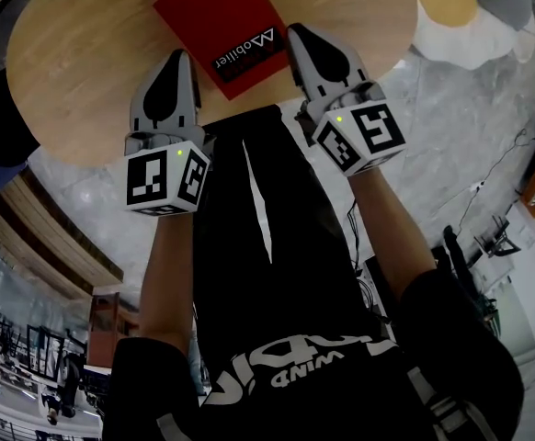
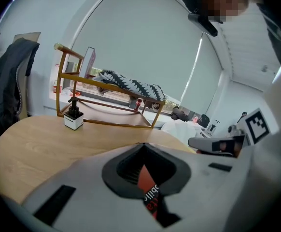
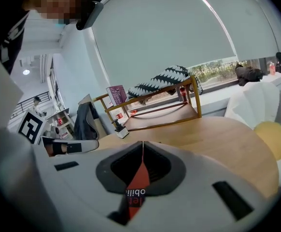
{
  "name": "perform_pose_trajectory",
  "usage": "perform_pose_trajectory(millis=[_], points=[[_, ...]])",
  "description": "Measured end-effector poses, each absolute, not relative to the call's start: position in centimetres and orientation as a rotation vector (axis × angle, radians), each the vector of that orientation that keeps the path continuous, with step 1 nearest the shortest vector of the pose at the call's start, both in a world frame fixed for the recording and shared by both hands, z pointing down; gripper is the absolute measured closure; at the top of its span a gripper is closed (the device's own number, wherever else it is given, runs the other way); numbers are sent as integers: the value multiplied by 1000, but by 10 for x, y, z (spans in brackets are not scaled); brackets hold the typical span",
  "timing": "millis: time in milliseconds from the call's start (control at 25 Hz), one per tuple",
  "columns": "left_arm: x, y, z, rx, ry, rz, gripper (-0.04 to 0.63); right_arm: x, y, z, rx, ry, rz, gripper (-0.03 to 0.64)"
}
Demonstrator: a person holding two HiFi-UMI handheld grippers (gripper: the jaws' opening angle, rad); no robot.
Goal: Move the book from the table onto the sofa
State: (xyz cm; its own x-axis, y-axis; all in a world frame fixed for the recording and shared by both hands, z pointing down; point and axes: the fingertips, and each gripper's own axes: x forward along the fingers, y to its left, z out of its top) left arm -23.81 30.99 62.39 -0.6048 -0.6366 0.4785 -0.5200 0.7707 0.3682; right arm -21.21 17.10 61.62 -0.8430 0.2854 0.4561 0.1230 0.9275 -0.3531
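Observation:
A red book (image 1: 220, 21) with a black strip of white lettering lies flat on the round wooden table (image 1: 84, 81), near its front edge. My left gripper (image 1: 179, 58) is shut, its tip just left of the book's near corner. On the other side my right gripper (image 1: 297, 33) is shut too, beside the book's right edge. Neither holds anything. In the left gripper view the book (image 2: 145, 180) shows as a red sliver through the opening under the closed left gripper (image 2: 143, 145). The right gripper view shows the same book (image 3: 136, 178) below the closed right gripper (image 3: 142, 143).
A gold-framed wooden rack (image 2: 106, 105) with a patterned cloth stands at the table's far side, a small black-and-white bottle (image 2: 74, 117) beside it. A dark jacket (image 2: 7, 81) hangs at the left. A white and yellow flower-shaped cushion (image 3: 271, 134) lies beyond the table's right edge.

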Motion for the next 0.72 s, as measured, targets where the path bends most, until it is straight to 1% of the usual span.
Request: perform_pose_trajectory(millis=[240,360,400,440,480,520,640,720], points=[[-240,310,628,865,-2331,-271,586,-220,173,630,-303,-2545,451,614],[-243,306,632,867,-2314,-287,562,-228,173,635,-326,-2522,468,602],[-244,305,635,868,-2306,-291,544,-231,174,637,-338,-2512,476,555],[-244,304,637,868,-2297,-295,529,-233,175,639,-351,-2501,485,522],[-244,303,639,869,-2287,-301,510,-234,177,641,-365,-2491,498,508],[-244,302,641,869,-2277,-308,492,-235,178,643,-379,-2480,517,479],[-243,299,646,868,-2246,-337,415,-237,179,648,-399,-2448,577,360],[-242,297,647,861,-2230,-364,385,-236,178,651,-402,-2431,577,331]])
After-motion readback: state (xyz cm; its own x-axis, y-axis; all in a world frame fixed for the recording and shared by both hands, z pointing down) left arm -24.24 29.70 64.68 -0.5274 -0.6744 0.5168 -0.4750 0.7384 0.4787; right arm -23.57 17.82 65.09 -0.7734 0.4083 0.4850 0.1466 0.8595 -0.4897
